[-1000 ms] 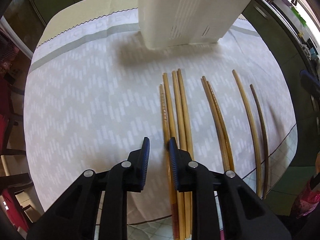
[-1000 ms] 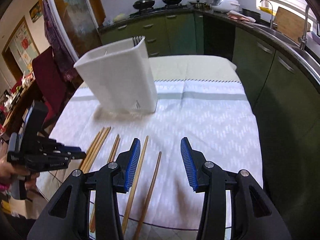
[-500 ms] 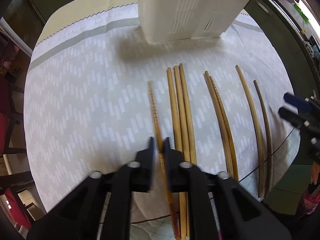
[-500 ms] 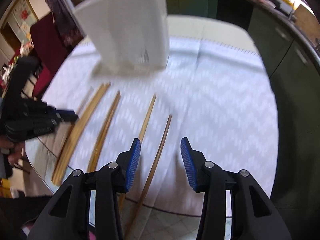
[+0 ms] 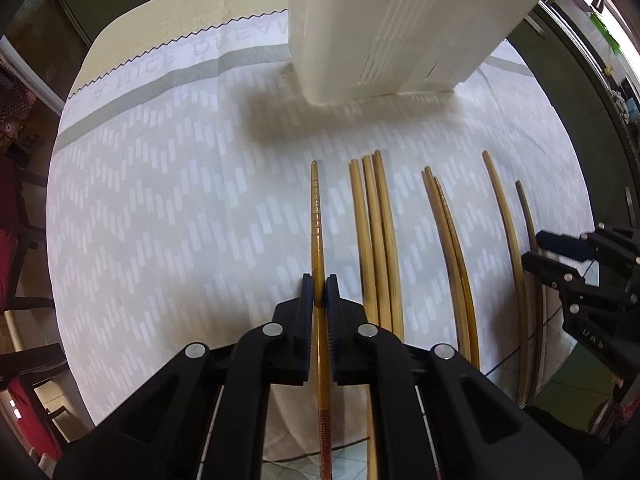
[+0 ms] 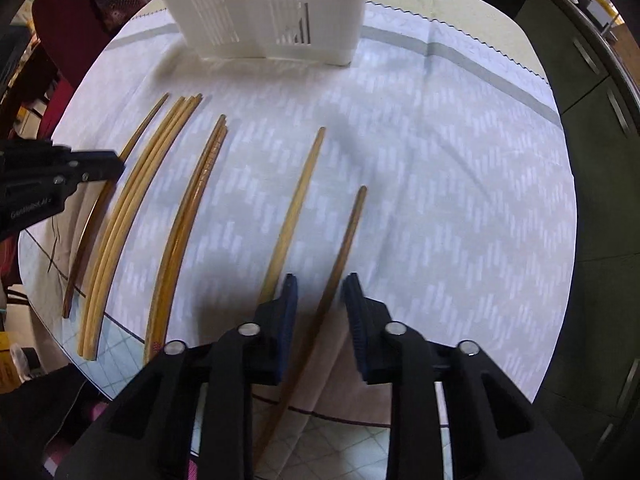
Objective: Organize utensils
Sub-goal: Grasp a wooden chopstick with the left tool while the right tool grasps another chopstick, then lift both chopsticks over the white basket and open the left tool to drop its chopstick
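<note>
Several wooden chopsticks lie side by side on the white patterned tablecloth (image 5: 160, 200). My left gripper (image 5: 320, 288) is shut on a ridged amber chopstick (image 5: 316, 208) with a red end, apart from the trio (image 5: 376, 232) to its right. Further right lie a pair (image 5: 448, 224), a light single chopstick (image 5: 504, 216) and a dark brown chopstick (image 6: 348, 232). My right gripper (image 6: 320, 292) points down over the dark one; its jaws are closing with that chopstick between them and a gap still shows on both sides. A white slotted utensil holder (image 6: 260, 4) stands behind.
The round table's front edge lies just under both grippers, with tiled floor (image 6: 340, 440) below. A red chair (image 6: 60, 12) stands at the left and green kitchen cabinets (image 6: 592, 120) run along the right. Bare cloth lies left of the held chopstick.
My left gripper shut on the ridged chopstick and drew it left, away from the trio. My right gripper tipped down, sank over the dark chopstick, and its jaws narrowed.
</note>
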{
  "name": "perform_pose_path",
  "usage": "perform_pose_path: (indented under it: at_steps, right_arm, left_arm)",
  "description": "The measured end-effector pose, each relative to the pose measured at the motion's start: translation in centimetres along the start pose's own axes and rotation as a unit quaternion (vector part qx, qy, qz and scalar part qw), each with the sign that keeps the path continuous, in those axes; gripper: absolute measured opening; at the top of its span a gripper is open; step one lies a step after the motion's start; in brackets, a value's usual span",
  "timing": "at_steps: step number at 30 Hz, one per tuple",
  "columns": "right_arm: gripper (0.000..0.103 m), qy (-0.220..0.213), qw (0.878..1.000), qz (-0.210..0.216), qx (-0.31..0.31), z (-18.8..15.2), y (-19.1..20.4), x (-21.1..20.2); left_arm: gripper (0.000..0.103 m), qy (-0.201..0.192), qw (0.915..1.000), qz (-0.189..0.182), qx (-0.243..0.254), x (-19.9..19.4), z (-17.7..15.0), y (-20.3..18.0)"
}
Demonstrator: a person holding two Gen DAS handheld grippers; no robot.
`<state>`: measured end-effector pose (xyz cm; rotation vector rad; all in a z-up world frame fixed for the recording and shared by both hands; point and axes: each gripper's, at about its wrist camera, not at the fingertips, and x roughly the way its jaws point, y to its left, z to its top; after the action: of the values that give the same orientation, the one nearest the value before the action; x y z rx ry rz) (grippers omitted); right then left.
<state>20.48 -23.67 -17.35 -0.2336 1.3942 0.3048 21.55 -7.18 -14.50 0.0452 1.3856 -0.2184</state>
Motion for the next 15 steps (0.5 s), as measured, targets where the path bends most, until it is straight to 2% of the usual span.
perform_pose_path:
  at_steps: [1, 4, 15]
  right_arm:
    - [0.020, 0.004, 1.000, 0.003, 0.004, 0.2, 0.0, 0.1]
    - [0.009, 0.006, 1.000, 0.004, 0.016, 0.7, -0.4, 0.1]
    - [0.006, -0.002, 1.000, 0.009, 0.020, 0.6, -1.2, -0.5]
  left_arm:
    - [0.007, 0.001, 1.0000, -0.001, -0.002, 0.1, 0.3, 0.2]
    - [0.007, 0.006, 1.0000, -0.005, -0.002, 0.0, 1.5, 0.4]
    - [0.007, 0.022, 0.9996, 0.000, 0.016, 0.6, 3.6, 0.3]
